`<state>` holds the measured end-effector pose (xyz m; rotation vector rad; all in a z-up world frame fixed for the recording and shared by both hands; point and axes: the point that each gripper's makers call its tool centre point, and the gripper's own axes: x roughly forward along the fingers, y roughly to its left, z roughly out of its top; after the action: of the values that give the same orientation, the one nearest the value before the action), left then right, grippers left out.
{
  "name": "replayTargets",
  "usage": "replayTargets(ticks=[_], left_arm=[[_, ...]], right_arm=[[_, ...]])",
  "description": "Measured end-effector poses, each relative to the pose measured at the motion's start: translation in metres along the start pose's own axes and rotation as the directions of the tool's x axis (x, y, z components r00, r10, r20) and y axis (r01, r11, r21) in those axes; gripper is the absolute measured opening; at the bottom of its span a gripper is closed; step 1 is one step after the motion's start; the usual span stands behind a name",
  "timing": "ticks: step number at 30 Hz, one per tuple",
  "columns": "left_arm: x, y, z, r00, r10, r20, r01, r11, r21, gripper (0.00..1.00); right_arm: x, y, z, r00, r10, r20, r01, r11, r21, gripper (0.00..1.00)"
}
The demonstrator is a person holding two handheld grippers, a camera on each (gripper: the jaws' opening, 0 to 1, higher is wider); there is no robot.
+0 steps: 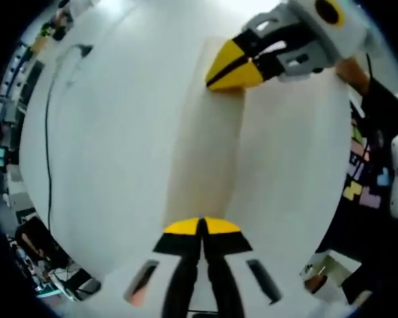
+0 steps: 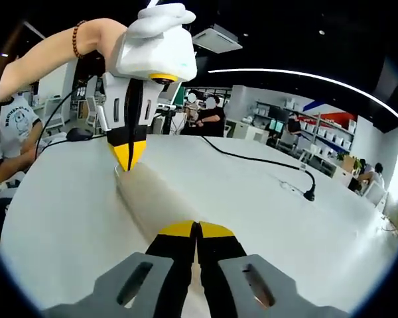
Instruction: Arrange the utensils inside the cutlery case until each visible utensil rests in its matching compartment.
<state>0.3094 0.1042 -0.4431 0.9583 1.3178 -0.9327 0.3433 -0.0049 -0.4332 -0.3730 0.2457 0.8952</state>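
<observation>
A long, flat cream cutlery case (image 1: 205, 152) lies closed on the white table (image 1: 106, 165); no utensils show. In the left gripper view my left gripper (image 1: 202, 228) is shut at the case's near end. My right gripper (image 1: 219, 76) is shut at its far end. The right gripper view shows the same from the other side. There my right gripper (image 2: 197, 230) is shut on the near end of the case (image 2: 152, 195). My left gripper (image 2: 128, 159) points down, shut on the far end, held by a hand with a bead bracelet (image 2: 76, 40).
A black cable (image 1: 48, 132) crosses the table's left side, and another cable (image 2: 252, 159) runs to a small stand (image 2: 310, 193). A dark mouse (image 2: 79, 134) lies near the far edge. A seated person (image 2: 13, 132) is at the left, and others stand behind the table.
</observation>
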Motion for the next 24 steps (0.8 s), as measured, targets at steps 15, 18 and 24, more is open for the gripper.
replayTargets(ticks=[15, 18, 24], left_arm=[[-0.001, 0.000, -0.003, 1.000, -0.006, 0.022, 0.006, 1.000, -0.013, 0.00], [-0.001, -0.001, -0.001, 0.999, -0.009, 0.035, 0.010, 1.000, -0.007, 0.00], [-0.001, -0.001, 0.001, 1.000, -0.009, 0.029, 0.009, 1.000, -0.006, 0.00]], right_arm=[[-0.021, -0.027, -0.016, 0.997, -0.062, -0.053, 0.062, 0.998, 0.005, 0.00], [-0.033, -0.041, -0.025, 0.996, -0.067, -0.056, 0.073, 0.992, 0.100, 0.00], [-0.054, -0.063, -0.034, 0.993, -0.107, -0.055, 0.114, 0.979, 0.168, 0.05]])
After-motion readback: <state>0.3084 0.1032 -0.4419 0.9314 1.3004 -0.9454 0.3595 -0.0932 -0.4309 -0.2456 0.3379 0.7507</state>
